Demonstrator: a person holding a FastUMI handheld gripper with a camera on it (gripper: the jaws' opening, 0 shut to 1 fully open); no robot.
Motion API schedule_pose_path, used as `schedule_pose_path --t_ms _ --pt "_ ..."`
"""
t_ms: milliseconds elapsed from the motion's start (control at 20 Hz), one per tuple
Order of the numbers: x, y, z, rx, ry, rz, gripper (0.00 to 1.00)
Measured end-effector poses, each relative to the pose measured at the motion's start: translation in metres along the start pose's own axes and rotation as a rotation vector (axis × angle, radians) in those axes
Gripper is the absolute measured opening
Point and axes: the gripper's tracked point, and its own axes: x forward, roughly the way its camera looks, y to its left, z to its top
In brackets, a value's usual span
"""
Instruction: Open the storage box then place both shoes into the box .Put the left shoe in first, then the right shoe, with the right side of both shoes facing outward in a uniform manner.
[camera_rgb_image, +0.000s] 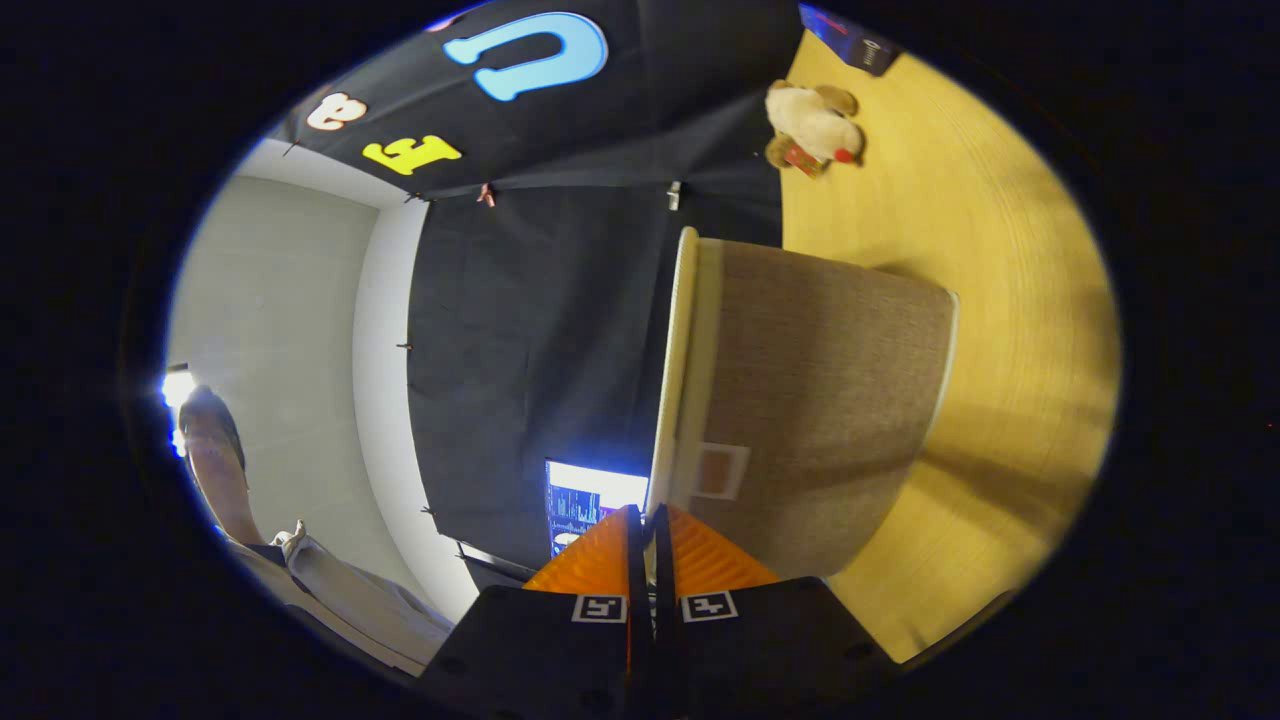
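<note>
With its orange ribbed fingers (690, 560) pinching the cream lid (672, 360), the gripper (650, 520) opens the grey fabric storage box (820, 420); shoes remain unplaced.

The claw (648, 520) has its orange fingers pressed together over the storage box's (810, 400) pale rim, hiding the pinched part. The box's inside is hidden. A person (300, 560) is cut off at the edge.

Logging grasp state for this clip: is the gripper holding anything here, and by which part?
The gripper looks shut on the cream rim of the storage box's lid, at its near edge. The orange fingers nearly meet there, though the contact itself is hard to see.
</note>
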Motion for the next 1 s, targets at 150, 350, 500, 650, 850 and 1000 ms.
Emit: schedule_pose_path --t_ms 150,350,500,650,850,1000 --pt "0.012 0.035 0.003 -0.074 -0.024 -0.016 0.05" --pt "0.042 0.080 0.013 -0.186 -0.055 -0.056 0.06" --pt "0.079 0.105 0.022 -0.291 -0.067 -0.134 0.08" --pt "0.119 0.122 0.026 -0.398 -0.042 -0.240 0.09" --pt "0.175 0.139 0.027 -0.512 -0.013 -0.310 0.09" --pt "0.212 0.137 0.023 -0.552 0.006 -0.340 0.10"
